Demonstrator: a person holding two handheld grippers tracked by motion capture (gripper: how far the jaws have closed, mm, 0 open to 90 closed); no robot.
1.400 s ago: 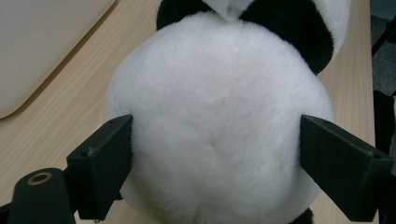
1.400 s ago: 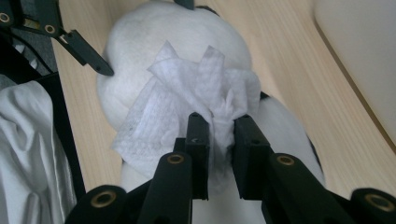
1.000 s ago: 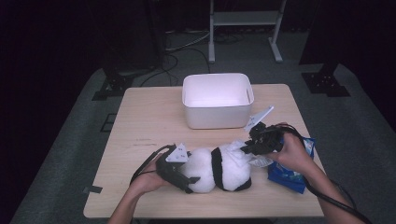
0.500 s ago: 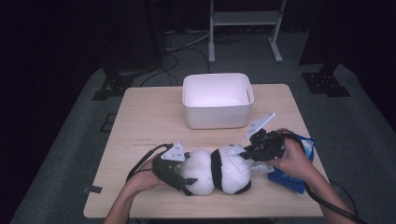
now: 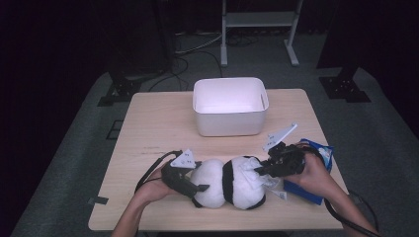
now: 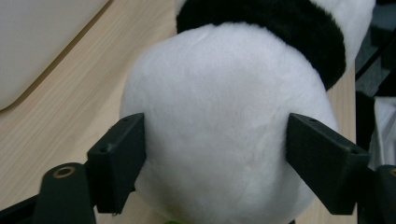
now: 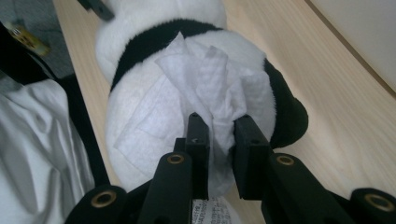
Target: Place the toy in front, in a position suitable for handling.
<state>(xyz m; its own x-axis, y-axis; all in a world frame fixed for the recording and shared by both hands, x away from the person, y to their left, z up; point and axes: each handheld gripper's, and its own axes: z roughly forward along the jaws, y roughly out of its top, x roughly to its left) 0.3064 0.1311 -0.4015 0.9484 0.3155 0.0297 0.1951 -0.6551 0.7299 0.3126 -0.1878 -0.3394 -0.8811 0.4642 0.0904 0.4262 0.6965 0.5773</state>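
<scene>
A black-and-white plush panda (image 5: 230, 183) lay on its side near the front edge of the wooden table (image 5: 158, 123), in front of the white plastic bin (image 5: 230, 105). The left gripper (image 5: 190, 185) had its jaws spread wide around the toy's white rounded end, one pad against each flank, as the left gripper view showed (image 6: 219, 135). The right gripper (image 5: 264, 170) met the toy's other end, its jaws drawn nearly together and pinching a crumpled white wipe (image 7: 205, 88) that lay spread against the plush body beside the black band. A blue packet (image 5: 316, 173) lay on the table under the right hand (image 5: 316, 175), just beside the toy
</scene>
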